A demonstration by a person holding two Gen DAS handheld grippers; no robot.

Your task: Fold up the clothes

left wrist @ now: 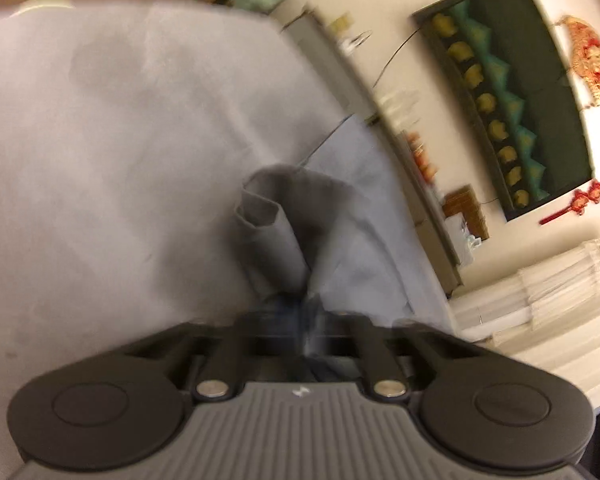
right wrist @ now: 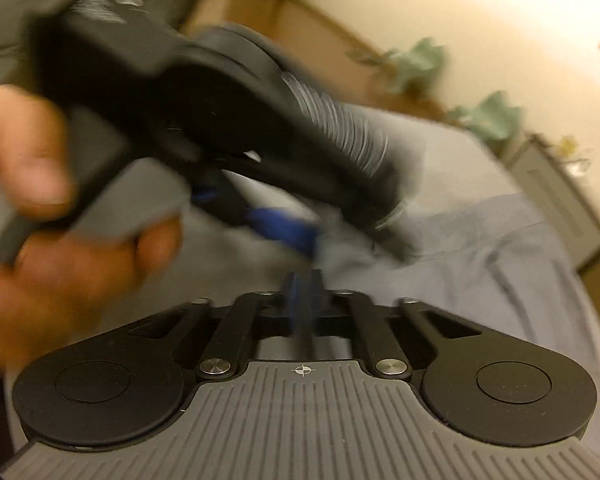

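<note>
Soft matt grey cloth garment (left wrist: pixel 268 232); matt black plastic left gripper (left wrist: pixel 300 320).

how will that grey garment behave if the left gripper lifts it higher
Probably floppy: the grey garment already bunches into soft folds at the left gripper. Likely light, since a pinch holds it. The rest would probably drag across the bed.

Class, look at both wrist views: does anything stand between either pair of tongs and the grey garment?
Nothing visible does. The left tongs are shut on a bunched fold of the grey garment. The right tongs appear shut at its edge, just beneath the left tool.
</note>
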